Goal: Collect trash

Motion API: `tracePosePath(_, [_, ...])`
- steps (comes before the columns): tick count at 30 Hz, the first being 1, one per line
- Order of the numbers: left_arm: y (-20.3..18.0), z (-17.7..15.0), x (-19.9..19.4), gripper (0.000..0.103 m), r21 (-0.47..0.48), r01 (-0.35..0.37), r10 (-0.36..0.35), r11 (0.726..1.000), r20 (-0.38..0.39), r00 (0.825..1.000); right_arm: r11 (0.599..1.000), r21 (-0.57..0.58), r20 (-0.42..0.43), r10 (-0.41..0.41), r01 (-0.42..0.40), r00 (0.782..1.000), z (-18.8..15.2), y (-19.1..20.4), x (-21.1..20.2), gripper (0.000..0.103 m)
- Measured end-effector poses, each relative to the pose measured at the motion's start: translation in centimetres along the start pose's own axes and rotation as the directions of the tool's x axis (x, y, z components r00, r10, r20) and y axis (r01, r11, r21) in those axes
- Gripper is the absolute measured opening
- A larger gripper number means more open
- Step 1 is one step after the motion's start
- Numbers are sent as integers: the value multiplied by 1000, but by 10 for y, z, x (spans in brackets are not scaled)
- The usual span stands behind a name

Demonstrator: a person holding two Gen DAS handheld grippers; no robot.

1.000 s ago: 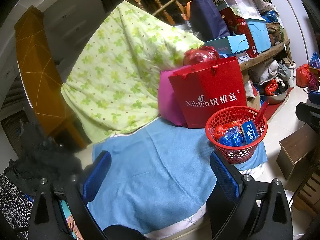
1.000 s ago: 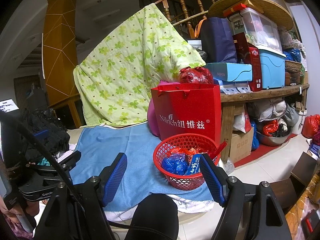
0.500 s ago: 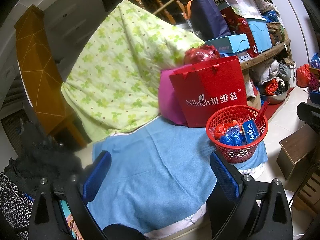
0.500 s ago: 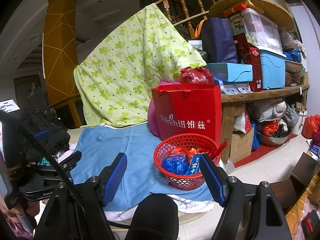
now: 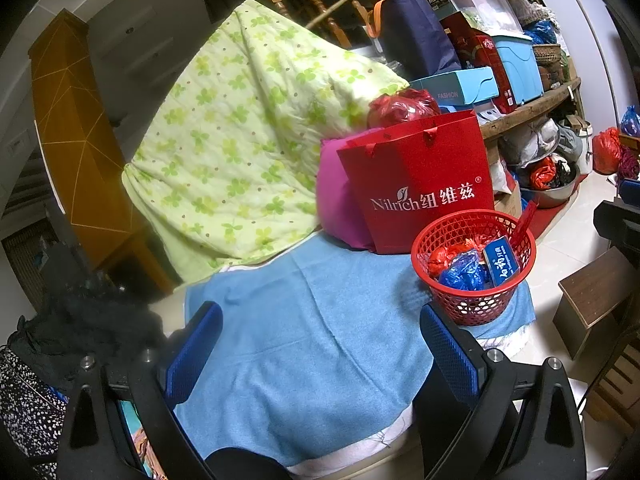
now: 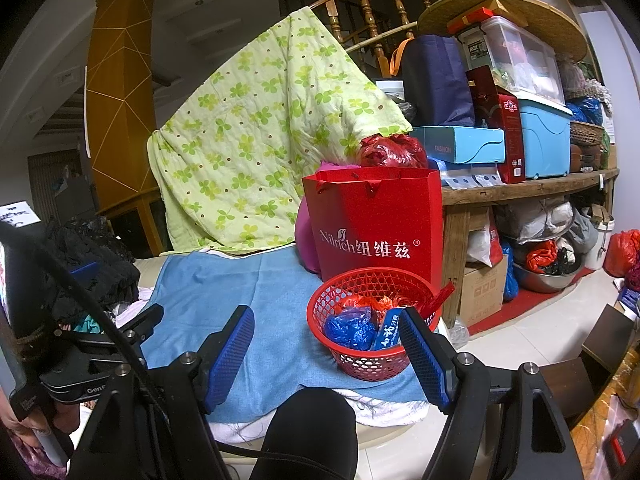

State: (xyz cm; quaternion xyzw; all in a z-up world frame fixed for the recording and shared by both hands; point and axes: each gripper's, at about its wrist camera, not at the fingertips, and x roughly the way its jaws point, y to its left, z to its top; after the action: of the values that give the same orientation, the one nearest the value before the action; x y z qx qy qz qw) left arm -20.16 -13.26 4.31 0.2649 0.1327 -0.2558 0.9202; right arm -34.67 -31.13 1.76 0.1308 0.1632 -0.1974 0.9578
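Observation:
A red mesh basket (image 5: pixel 474 304) (image 6: pixel 368 364) stands on a light blue towel (image 5: pixel 320 336) (image 6: pixel 248 296) near its right edge. It holds trash: a crumpled blue wrapper (image 5: pixel 462 274) (image 6: pixel 348 328), a blue packet with white characters (image 5: pixel 500 261) (image 6: pixel 388 334) and red wrappers (image 5: pixel 442 254). My left gripper (image 5: pixel 320 344) is open and empty, low over the towel, left of the basket. My right gripper (image 6: pixel 330 352) is open and empty, with its right finger (image 6: pixel 424 356) in front of the basket.
A red Nilrich paper bag (image 5: pixel 420 184) (image 6: pixel 380 224) and a pink cushion (image 5: pixel 336 204) stand behind the basket. A green clover quilt (image 5: pixel 240 136) hangs behind. A cluttered wooden shelf (image 6: pixel 528 184) is at right. Black clothes (image 6: pixel 88 256) lie at left. A low brown stool (image 5: pixel 592 300) stands on the floor.

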Motion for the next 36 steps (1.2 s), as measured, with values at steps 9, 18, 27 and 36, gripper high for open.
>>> tracePosePath(9, [3, -3, 0, 99, 5, -1, 1, 1000, 1, 1000, 1000, 0, 2, 3, -3, 1000, 0, -2, 0, 78])
tracePosePath(18, [1, -1, 0, 99, 6, 0, 0, 1000, 1, 1000, 1000, 6, 12, 1, -1, 1000, 0, 0, -2, 78])
tracePosePath(27, [1, 0, 0, 99, 12, 0, 0, 1000, 1, 1000, 1000, 10, 10, 1, -2, 1000, 1, -1, 0, 78])
tracePosePath(36, [-2, 5, 8, 99, 22, 20, -20, 1000, -6, 1000, 998, 54, 27, -21, 20, 999, -3, -12, 5, 78])
